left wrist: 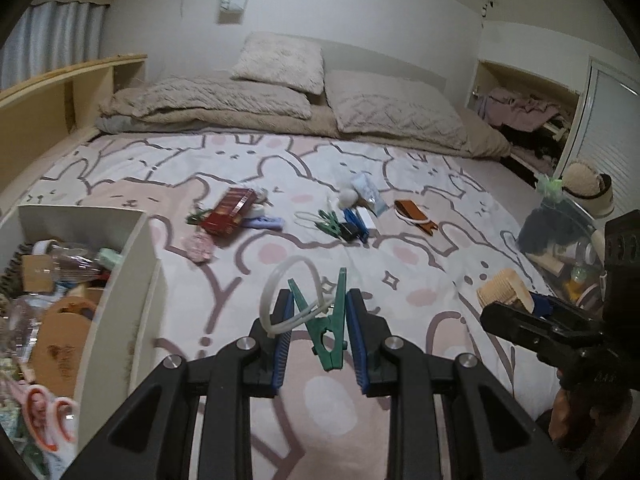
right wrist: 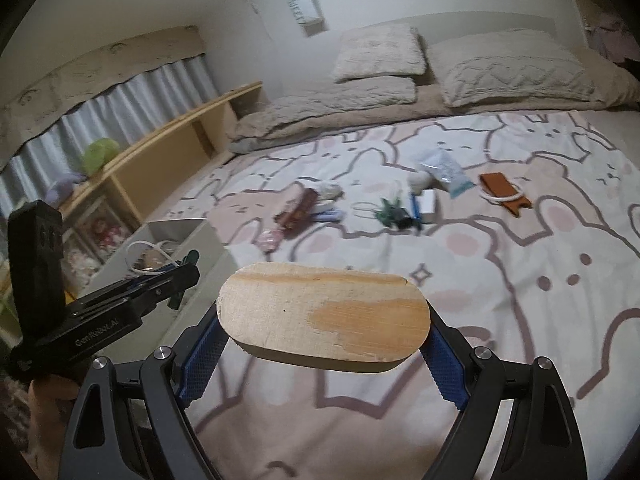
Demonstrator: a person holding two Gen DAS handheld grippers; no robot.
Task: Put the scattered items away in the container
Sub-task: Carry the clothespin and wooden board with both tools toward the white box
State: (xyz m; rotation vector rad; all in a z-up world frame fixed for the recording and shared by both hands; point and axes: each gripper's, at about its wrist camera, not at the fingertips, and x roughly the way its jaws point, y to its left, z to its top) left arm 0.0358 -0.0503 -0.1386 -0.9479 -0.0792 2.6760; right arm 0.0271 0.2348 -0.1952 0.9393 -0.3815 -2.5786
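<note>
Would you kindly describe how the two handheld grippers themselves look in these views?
Both the left gripper and right gripper have black angular linkage arms with silver round pivot bolts and blue ribbed pads. White lettering marks the left gripper's black side.

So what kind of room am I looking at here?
Most likely a bedroom. A wide bed with a bunny-print sheet fills the view, beige pillows and a folded blanket lie at its head, and a closet nook with clothes opens at the side.

Dim, flat indoor light greets you, no glare; soft shadows under the bed's [left wrist: 400, 264] clutter. Fisheye bends both views, corners black; left box [left wrist: 120, 280] smeared by blur.
</note>
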